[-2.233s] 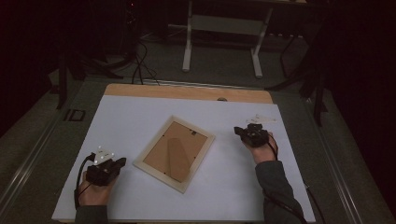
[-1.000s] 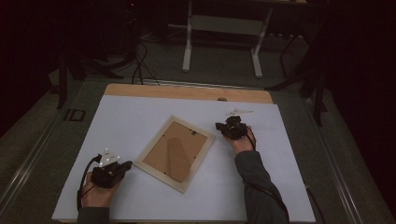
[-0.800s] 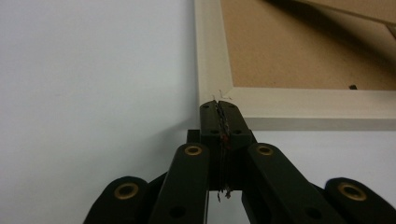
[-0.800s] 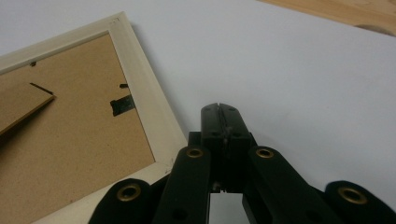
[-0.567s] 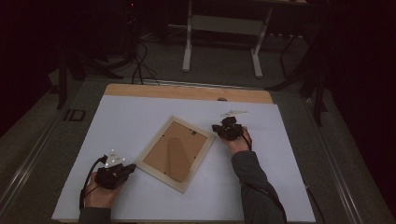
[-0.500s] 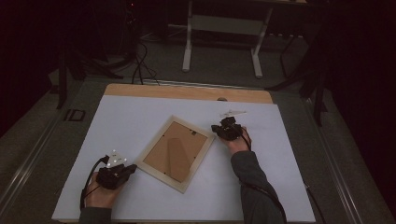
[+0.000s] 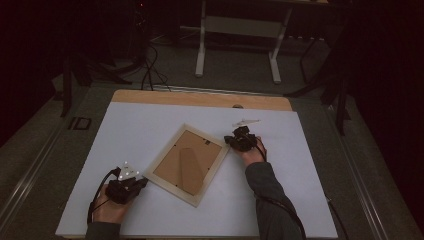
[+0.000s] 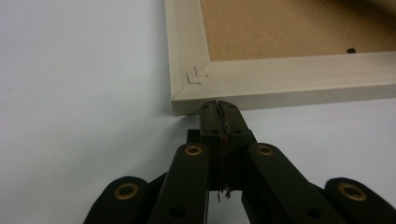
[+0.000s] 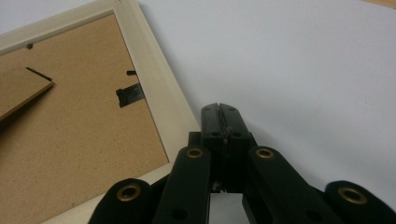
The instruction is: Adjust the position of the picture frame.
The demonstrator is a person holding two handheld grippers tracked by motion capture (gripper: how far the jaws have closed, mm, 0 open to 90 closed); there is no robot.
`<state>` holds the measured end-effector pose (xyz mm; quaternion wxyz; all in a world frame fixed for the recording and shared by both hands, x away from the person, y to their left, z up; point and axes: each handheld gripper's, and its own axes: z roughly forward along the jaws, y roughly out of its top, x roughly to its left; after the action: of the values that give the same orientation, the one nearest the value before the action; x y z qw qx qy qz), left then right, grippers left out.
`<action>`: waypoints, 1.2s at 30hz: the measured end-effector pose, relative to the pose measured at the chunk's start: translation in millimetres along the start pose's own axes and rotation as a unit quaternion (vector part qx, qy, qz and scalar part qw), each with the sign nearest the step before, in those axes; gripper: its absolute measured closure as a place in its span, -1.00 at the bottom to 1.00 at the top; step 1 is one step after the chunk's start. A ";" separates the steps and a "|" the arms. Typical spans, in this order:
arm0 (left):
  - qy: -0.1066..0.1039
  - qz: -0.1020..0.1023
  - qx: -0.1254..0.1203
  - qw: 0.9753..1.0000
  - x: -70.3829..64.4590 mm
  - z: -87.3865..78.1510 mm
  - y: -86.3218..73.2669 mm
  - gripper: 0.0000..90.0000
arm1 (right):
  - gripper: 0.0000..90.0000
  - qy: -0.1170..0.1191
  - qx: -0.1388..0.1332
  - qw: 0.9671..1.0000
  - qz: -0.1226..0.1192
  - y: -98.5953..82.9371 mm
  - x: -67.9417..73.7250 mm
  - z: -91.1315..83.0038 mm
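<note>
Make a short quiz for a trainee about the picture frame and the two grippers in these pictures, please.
1. True or false: the picture frame lies with its brown backing up.
2. How do the jaws of the left gripper stand? A) wide open B) shut C) clamped around a frame rail
3. Fill in: the right gripper is beside the frame's ____ edge in the high view.

Key
1. True; the backing and a metal tab show.
2. B; shut, tips at the frame's corner.
3. Right.
</note>
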<state>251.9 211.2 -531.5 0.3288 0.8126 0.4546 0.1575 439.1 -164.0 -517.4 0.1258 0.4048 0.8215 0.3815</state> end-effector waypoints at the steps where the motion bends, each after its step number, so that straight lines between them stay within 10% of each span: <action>1: 0.000 -0.001 0.001 1.000 -0.3 0.5 0.1 1.00 | 0.99 -0.001 0.001 1.000 0.000 0.1 -0.1 0.1; 36: 0.014 -0.008 0.003 1.000 -6.2 12.4 13.3 1.00 | 1.00 -0.002 0.015 1.000 0.002 0.6 -6.2 -0.2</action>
<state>263.9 196.1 -531.3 0.3212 0.8075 0.4664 0.1651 443.4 -168.6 -517.5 0.1209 0.4090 0.8260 0.3685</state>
